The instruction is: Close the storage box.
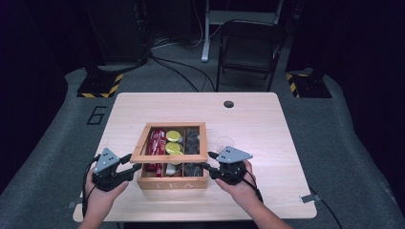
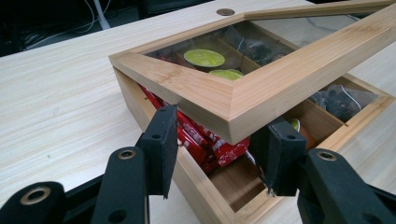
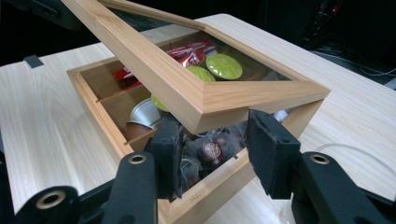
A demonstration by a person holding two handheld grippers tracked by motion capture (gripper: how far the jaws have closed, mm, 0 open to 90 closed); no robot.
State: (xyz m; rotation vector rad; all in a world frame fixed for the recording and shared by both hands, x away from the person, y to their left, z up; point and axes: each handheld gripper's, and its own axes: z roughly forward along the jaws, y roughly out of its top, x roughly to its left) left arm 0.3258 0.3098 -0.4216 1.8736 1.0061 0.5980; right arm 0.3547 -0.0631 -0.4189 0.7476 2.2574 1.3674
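A wooden tea box (image 1: 173, 183) marked TEA stands at the table's near middle. Its glass-windowed lid (image 1: 169, 157) is tilted up at the front. Inside lie red packets (image 1: 155, 143), green capsules (image 1: 173, 137) and dark tea bags (image 1: 193, 138). My left gripper (image 1: 132, 162) is open at the lid's front left corner (image 2: 210, 98), which sits between the jaws above the red packets (image 2: 205, 140). My right gripper (image 1: 206, 161) is open at the front right corner (image 3: 196, 98), jaws either side of it, above the tea bags (image 3: 210, 149) and a silver capsule (image 3: 144, 114).
A clear round plastic piece (image 1: 224, 141) lies just right of the box. The table has a cable hole (image 1: 229, 104) at its far side. A folding chair (image 1: 248, 47) stands beyond the table. Bare wood lies left and right of the box.
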